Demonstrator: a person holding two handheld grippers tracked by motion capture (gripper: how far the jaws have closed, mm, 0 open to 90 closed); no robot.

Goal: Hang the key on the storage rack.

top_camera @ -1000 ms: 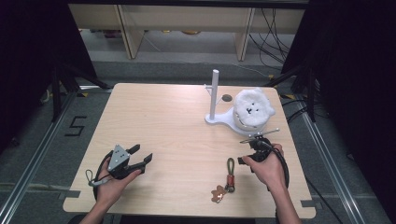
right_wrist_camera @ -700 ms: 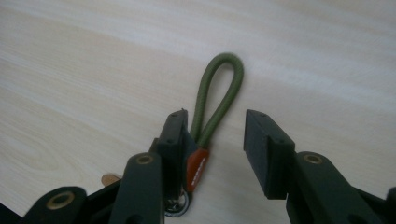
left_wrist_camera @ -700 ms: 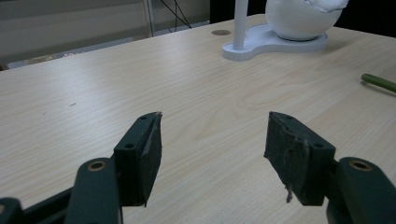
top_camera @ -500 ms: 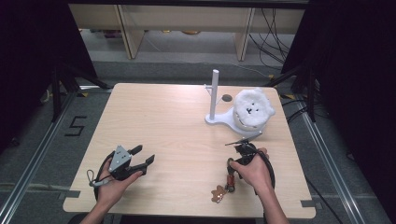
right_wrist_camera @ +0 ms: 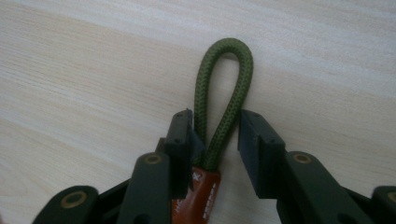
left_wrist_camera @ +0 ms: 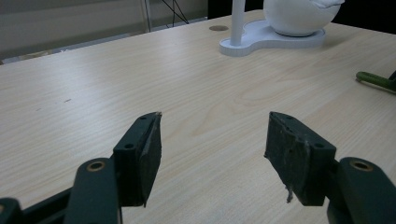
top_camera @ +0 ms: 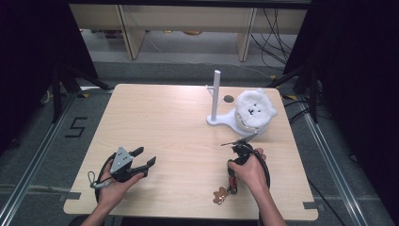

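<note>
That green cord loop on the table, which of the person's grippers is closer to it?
Right. The right gripper has the green cord loop between its jaws, which have just been closing. The left gripper rests far across the table.

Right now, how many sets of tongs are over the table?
2. The left tongs hang open over bare wood at the table's near left; the right tongs have just been closing around the green cord loop near right, not yet pinching it.

Even overhead light brightens the pale table [top_camera: 179, 122] — dark surroundings fall away; shadows stay soft, glare faint, and the near jaws look slightly blurred
</note>
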